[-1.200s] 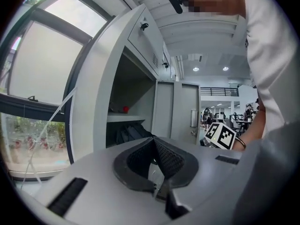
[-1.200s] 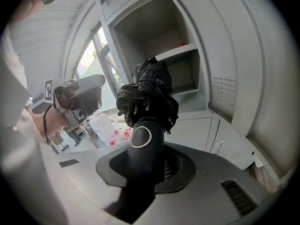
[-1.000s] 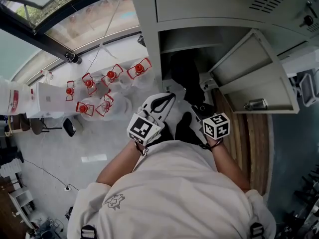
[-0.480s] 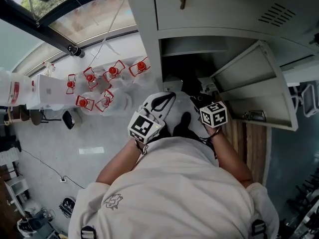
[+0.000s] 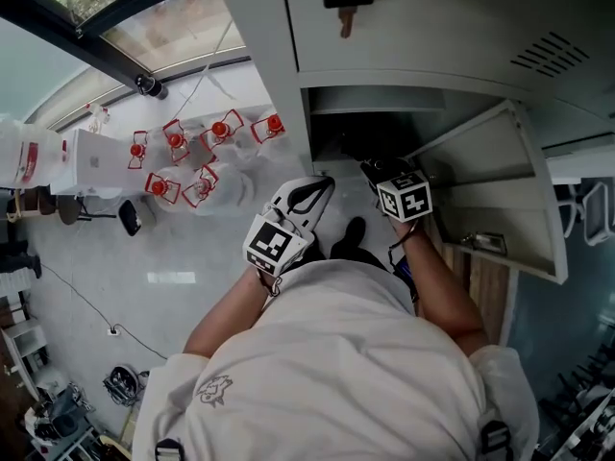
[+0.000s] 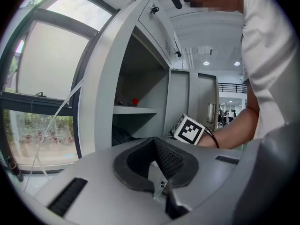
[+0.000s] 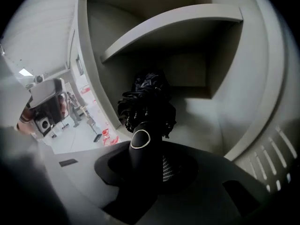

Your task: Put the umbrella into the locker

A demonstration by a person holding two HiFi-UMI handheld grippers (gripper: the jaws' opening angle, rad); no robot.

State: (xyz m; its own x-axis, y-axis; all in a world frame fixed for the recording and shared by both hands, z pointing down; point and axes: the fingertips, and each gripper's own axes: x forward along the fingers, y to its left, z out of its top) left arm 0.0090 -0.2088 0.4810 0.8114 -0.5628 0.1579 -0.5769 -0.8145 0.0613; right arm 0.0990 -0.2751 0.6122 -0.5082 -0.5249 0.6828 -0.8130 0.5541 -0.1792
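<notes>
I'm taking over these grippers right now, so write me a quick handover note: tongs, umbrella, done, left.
Right tongs: on the handle of the folded black umbrella; jaws have just been opening.
Left tongs: shut, empty, in front of the locker.
Umbrella: canopy end inside the open locker, under the shelf.
Done: door open, umbrella brought in.
Left: let go fully, draw the right tongs out.

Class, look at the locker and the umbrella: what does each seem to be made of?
Locker: likely painted sheet metal, matt pale grey; thin flat panels and punched vent slots suggest it. Umbrella: canopy looks like black fabric, bunched in soft folds; handle probably smooth black plastic, with a shiny ring.
</notes>
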